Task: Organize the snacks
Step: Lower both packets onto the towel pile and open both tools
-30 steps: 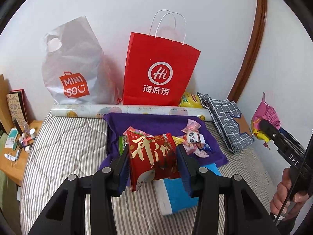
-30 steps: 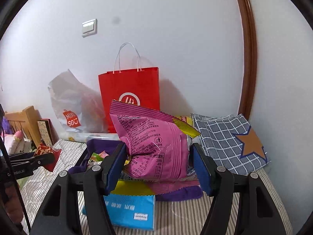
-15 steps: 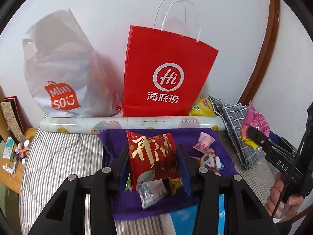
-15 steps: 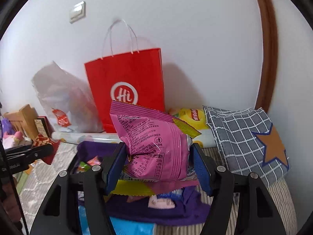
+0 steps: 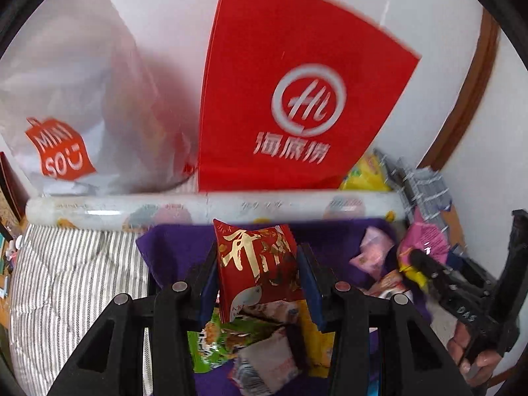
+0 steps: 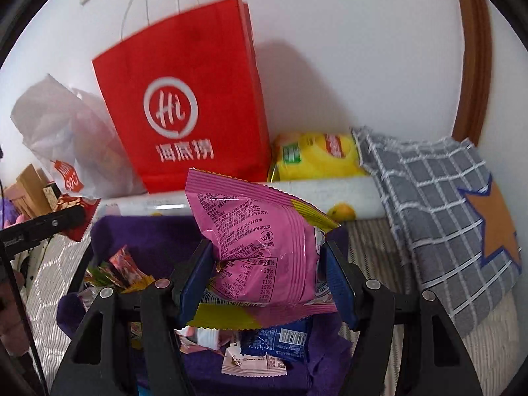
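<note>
My left gripper (image 5: 257, 274) is shut on a red snack packet with gold lettering (image 5: 259, 264), held upright above a purple-lined box (image 5: 175, 247) with several small snack packs (image 5: 260, 353) inside. My right gripper (image 6: 269, 274) is shut on a pink snack bag (image 6: 260, 247), held over the same purple box (image 6: 138, 231), where loose packets (image 6: 274, 343) lie. In the left wrist view the right gripper (image 5: 425, 264) with its pink bag (image 5: 425, 241) shows at the right, a hand (image 5: 472, 359) on its handle. The left gripper's finger (image 6: 49, 222) and red packet (image 6: 77, 208) appear at the left of the right wrist view.
A red paper bag (image 5: 297, 99) and a white plastic bag (image 5: 72, 105) lean on the wall behind a rolled sheet (image 5: 211, 208). A yellow bag (image 6: 313, 155) and grey checked cloth with a star (image 6: 442, 204) lie at the right. The striped mattress (image 5: 66, 280) spreads left.
Both grippers have moved forward and down toward the purple box with their packets still held. The red bag and wall now loom larger; the blue box has slid out of view.
</note>
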`<action>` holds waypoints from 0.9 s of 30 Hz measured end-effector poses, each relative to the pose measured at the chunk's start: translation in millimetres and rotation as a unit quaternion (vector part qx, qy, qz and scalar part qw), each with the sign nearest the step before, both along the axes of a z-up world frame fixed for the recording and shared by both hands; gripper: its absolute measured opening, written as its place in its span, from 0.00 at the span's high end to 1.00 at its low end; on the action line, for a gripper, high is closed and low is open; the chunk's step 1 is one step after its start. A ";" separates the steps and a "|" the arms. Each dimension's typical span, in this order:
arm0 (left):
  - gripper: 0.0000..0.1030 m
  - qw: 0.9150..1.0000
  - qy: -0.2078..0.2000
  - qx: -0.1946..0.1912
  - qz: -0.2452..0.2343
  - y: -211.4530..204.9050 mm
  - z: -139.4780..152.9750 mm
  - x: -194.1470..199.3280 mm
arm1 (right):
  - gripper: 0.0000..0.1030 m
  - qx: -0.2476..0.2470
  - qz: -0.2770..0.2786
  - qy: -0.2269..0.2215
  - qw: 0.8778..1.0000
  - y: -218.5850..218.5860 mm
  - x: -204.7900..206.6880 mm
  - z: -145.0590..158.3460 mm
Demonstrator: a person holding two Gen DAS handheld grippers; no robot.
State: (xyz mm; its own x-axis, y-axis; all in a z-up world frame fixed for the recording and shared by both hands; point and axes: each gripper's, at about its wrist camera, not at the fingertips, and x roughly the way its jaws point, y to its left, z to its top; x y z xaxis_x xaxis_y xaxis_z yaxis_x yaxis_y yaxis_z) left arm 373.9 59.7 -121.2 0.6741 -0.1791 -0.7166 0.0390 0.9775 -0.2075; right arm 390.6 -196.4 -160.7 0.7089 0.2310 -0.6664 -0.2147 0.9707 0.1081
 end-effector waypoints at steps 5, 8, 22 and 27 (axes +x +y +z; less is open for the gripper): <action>0.59 1.000 0.022 0.000 0.003 5.6 -19.1 8.5 | 0.35 0.012 0.016 0.016 1.000 2.3 3.3 -13.0; 0.59 0.999 0.033 -0.011 0.002 7.9 -27.6 13.4 | 0.35 0.015 0.035 0.021 0.999 7.8 2.4 -17.0; 0.58 0.998 0.054 0.000 -0.013 -11.4 -43.2 14.5 | 0.25 0.018 0.061 0.006 0.998 16.0 -11.5 -22.4; 0.57 0.998 0.060 0.005 -0.019 -16.6 -45.0 14.0 | 0.25 0.040 0.040 0.004 0.998 3.8 -12.0 -22.8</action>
